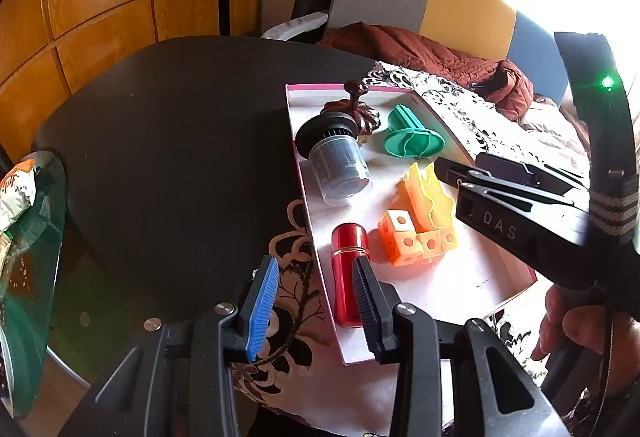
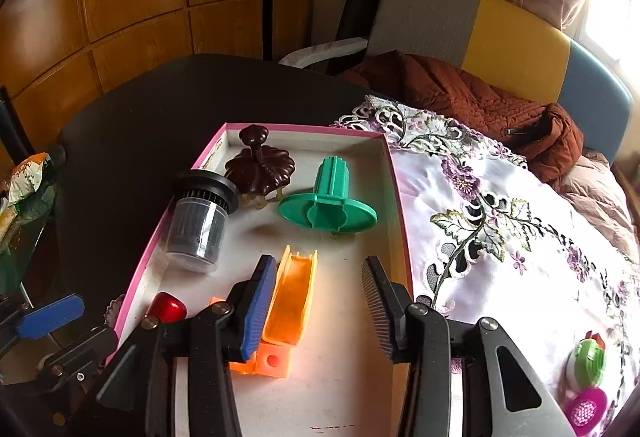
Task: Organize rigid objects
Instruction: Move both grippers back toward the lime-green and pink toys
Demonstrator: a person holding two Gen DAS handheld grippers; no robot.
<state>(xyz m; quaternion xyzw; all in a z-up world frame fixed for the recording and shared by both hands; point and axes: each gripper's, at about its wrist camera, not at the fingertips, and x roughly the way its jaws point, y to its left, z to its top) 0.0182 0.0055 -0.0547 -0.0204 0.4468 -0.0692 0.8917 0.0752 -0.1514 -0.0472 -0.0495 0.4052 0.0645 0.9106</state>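
A pink-rimmed white box (image 1: 436, 289) (image 2: 394, 173) holds a red cylinder (image 1: 349, 269) (image 2: 168, 307), an orange block toy (image 1: 420, 225) (image 2: 292, 301), a green spool (image 1: 412, 137) (image 2: 328, 201), a dark filter canister (image 1: 340, 161) (image 2: 198, 221) and a brown lid (image 1: 360, 109) (image 2: 260, 163). My left gripper (image 1: 316, 301) is open and empty at the box's near left edge, its right finger beside the red cylinder. My right gripper (image 2: 320, 305) is open and empty over the box, with the orange toy between its fingers. It also shows in the left wrist view (image 1: 452, 169).
The box lies on a dark round table (image 1: 180, 157) partly covered by a floral cloth (image 2: 500, 221). A green and a magenta toy (image 2: 588, 385) lie on the cloth at the right. A glass side table (image 1: 28, 237) with packets stands left. A sofa with a brown jacket (image 2: 480, 101) is behind.
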